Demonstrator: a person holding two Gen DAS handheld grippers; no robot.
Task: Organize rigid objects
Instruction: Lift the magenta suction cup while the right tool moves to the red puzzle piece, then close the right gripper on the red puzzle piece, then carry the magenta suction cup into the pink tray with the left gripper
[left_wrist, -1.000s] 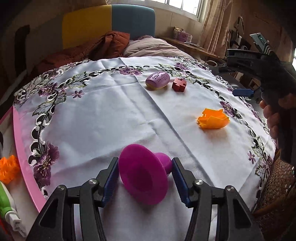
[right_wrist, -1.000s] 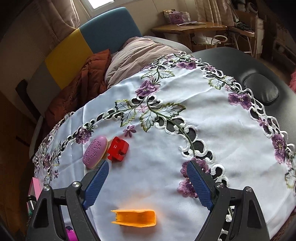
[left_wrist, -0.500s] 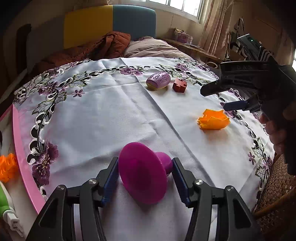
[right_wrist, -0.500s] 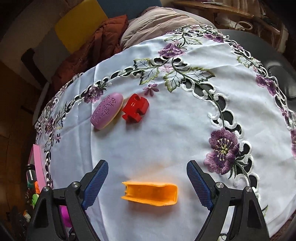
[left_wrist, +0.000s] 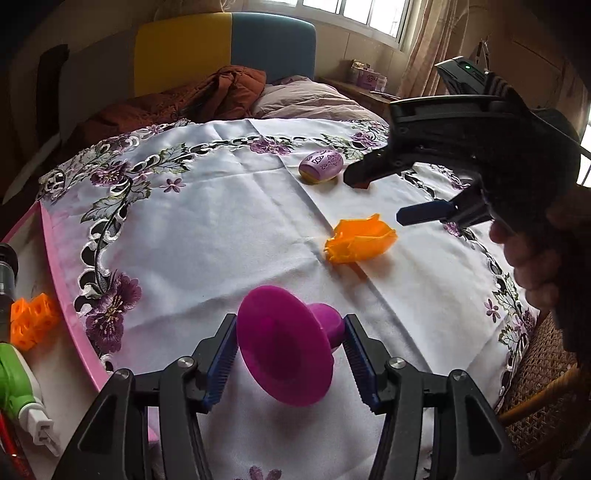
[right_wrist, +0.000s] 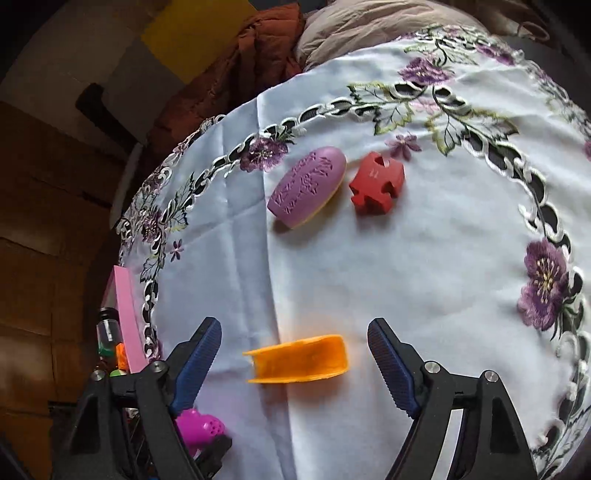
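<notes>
My left gripper (left_wrist: 288, 352) is shut on a magenta funnel-shaped piece (left_wrist: 284, 350), held just above the white embroidered tablecloth (left_wrist: 207, 236). An orange open-sided piece (left_wrist: 360, 242) lies mid-table; it also shows in the right wrist view (right_wrist: 301, 358). My right gripper (right_wrist: 295, 363) is open, its fingers either side of the orange piece and above it; it shows in the left wrist view (left_wrist: 384, 195) too. A lilac oval piece (right_wrist: 308, 186) and a red puzzle-shaped piece (right_wrist: 376, 182) lie side by side at the far edge.
A pink tray edge (left_wrist: 70, 302) runs along the table's left, with an orange cube block (left_wrist: 29, 325) and a green and white object (left_wrist: 18, 391) beside it. A wicker chair (left_wrist: 539, 384) stands at right. A sofa with clothes (left_wrist: 207, 99) lies beyond.
My right gripper has moved forward and down over the table until the orange piece sits between its open fingers. My left gripper has stayed put, still holding the magenta piece.
</notes>
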